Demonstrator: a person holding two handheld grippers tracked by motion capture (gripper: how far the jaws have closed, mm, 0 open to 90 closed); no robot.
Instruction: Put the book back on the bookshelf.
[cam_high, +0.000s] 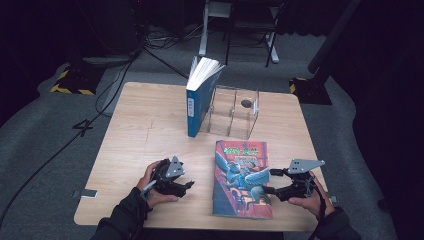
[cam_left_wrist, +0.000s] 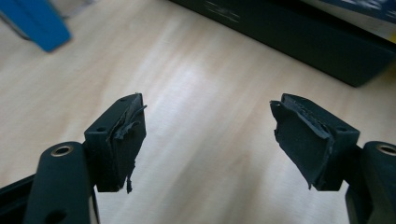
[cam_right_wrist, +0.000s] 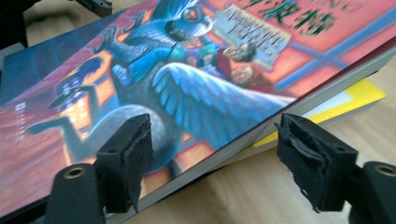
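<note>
Wooden table, right tongs straddling book edge

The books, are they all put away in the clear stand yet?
Partly. One blue book already stands upright against the clear stand. The colourful book lies flat on the table, a yellow one beneath. The right gripper is open at its edge; nothing is lifted yet.

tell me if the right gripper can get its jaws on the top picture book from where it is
Probably yes. The right gripper sits at the right edge of the picture book with its jaws open; in the right gripper view one jaw is above the cover and the other beside the edge, with nothing in the way. A yellow book lies under it.
</note>
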